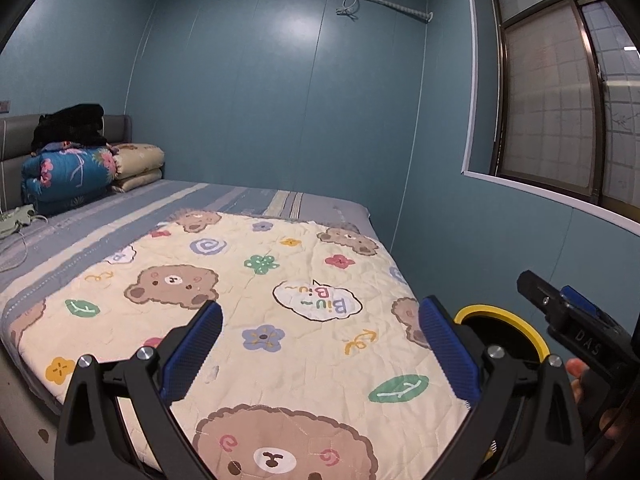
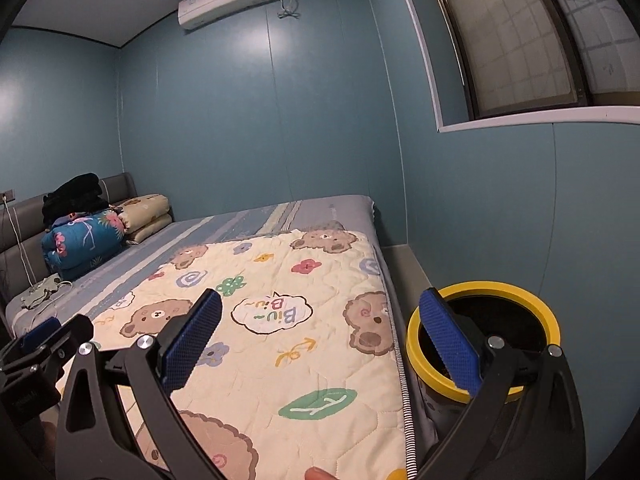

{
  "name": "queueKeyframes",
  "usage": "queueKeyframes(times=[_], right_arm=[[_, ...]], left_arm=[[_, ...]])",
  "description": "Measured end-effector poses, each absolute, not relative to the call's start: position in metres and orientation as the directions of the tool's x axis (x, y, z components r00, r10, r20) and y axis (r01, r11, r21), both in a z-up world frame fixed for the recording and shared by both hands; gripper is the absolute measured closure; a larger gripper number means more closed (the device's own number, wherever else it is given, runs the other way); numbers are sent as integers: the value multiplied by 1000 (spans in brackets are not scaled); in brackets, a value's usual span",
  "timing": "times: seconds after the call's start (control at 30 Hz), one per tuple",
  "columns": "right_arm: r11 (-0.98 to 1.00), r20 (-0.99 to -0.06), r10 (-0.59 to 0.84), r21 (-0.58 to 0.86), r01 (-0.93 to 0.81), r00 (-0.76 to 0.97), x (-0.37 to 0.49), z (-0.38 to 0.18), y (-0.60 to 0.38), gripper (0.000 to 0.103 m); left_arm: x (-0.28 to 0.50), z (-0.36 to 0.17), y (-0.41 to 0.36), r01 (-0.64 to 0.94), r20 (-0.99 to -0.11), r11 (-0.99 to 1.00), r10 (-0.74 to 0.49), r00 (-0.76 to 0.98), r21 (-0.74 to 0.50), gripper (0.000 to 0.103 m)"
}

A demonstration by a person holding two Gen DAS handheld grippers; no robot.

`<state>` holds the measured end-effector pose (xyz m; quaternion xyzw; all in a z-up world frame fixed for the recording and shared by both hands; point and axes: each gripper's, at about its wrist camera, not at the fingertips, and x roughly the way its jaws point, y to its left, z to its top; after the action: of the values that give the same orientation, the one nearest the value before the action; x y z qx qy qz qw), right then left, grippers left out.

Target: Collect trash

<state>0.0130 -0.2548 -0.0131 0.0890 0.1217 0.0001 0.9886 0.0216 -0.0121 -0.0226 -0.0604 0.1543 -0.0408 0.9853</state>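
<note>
One trash bin (image 2: 484,344) with yellow rim and dark inside stands on the floor just beside the bed's (image 1: 248,200) right edge, near the wall. Two grippers – left gripper (image 1: 320,344) and right gripper (image 2: 320,340) – hover above the bear quilt (image 1: 256,280), both w/ fingers spread wide, holding nothing. Two folded blankets (image 1: 92,172) lie at the headboard. Right wrist view shows the bin's whole rim; left view only a part, plus the right gripper from the side.

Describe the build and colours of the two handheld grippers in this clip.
Both the left gripper and right gripper have matte black angular frames with silver pivot bolts and two fingers faced with textured blue pads. White lettering marks the right gripper's body.
</note>
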Motion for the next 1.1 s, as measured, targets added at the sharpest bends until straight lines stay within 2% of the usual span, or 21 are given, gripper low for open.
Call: queueKeyframes(times=[1.1], right_arm=[[980, -275, 26, 198, 30, 961, 18, -21, -256, 8]], left_arm=[[18, -19, -15, 60, -286, 991, -92, 954, -120, 8]])
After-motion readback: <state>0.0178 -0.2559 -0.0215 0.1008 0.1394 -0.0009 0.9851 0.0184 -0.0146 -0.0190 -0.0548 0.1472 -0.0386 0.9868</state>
